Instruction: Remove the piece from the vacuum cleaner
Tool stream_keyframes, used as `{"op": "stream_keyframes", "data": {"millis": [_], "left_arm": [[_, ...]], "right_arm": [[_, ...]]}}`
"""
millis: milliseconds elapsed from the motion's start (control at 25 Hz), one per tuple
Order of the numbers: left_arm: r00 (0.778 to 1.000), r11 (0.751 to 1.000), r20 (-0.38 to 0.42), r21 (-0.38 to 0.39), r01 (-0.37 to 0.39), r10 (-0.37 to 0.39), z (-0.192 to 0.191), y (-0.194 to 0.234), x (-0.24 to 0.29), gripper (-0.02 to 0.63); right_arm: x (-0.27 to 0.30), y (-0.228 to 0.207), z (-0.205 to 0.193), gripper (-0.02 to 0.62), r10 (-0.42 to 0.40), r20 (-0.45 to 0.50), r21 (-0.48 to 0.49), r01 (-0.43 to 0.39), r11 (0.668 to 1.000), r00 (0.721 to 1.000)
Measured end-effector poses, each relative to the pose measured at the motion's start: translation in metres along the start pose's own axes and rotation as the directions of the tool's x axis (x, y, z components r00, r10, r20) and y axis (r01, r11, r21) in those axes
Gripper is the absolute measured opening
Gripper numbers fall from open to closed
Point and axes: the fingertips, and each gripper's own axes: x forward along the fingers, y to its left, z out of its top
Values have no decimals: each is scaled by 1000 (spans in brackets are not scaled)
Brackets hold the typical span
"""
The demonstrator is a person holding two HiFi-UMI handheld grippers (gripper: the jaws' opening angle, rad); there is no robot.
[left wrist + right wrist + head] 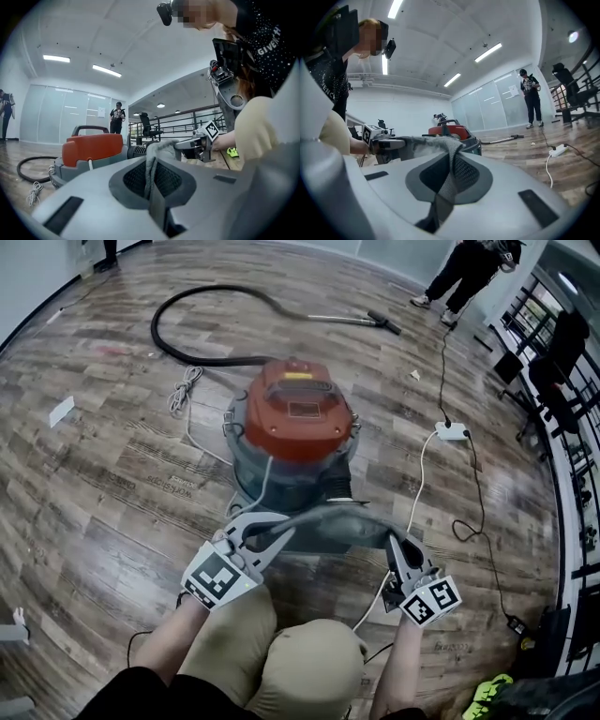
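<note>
The vacuum cleaner (298, 427), a grey drum with a red lid, stands on the wood floor just beyond my knees. A grey cloth piece (330, 521) stretches sideways in front of its near side, held between both grippers. My left gripper (265, 536) is shut on its left end and my right gripper (398, 555) on its right end. In the left gripper view the cloth (151, 164) runs out of the shut jaws toward the right gripper (202, 143). In the right gripper view the cloth (449, 161) leads from the jaws to the left gripper (383, 142).
A black hose (187, 343) loops over the floor behind the vacuum. A coiled white cord (184, 388) lies at its left; a white power strip (452, 431) with cables lies at the right. A person (466, 273) stands at the back, by a black railing (572, 456).
</note>
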Motion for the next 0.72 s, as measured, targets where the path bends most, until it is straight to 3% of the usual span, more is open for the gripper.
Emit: {"op": "stream_keyframes", "data": {"millis": [240, 440, 480, 520, 560, 640, 720], "left_arm": [[999, 999, 8, -21, 38, -38, -4, -12, -13, 18], [999, 997, 50, -71, 0, 3, -5, -5, -14, 21], [998, 996, 66, -90, 6, 0, -3, -5, -13, 58], [997, 993, 78, -112, 21, -13, -1, -7, -11, 197], [996, 990, 83, -134, 43, -32, 0, -10, -10, 325], [996, 986, 77, -151, 64, -53, 1, -14, -8, 364], [998, 992, 60, -120, 34, -27, 0, -12, -9, 362]], "right_arm": [[-21, 11, -3, 23, -62, 35, 30, 60, 998, 997], [-13, 19, -6, 23, -76, 29, 33, 75, 997, 997], [-12, 20, -4, 25, -78, 41, 44, 76, 996, 996], [-12, 21, -1, 57, -75, 55, 61, 72, 996, 996], [-12, 23, 3, 133, -67, 73, 86, 61, 994, 995], [-14, 28, 8, 257, -51, 107, 139, 35, 990, 993], [-16, 32, 10, 259, -27, 109, 145, 11, 989, 994]]}}
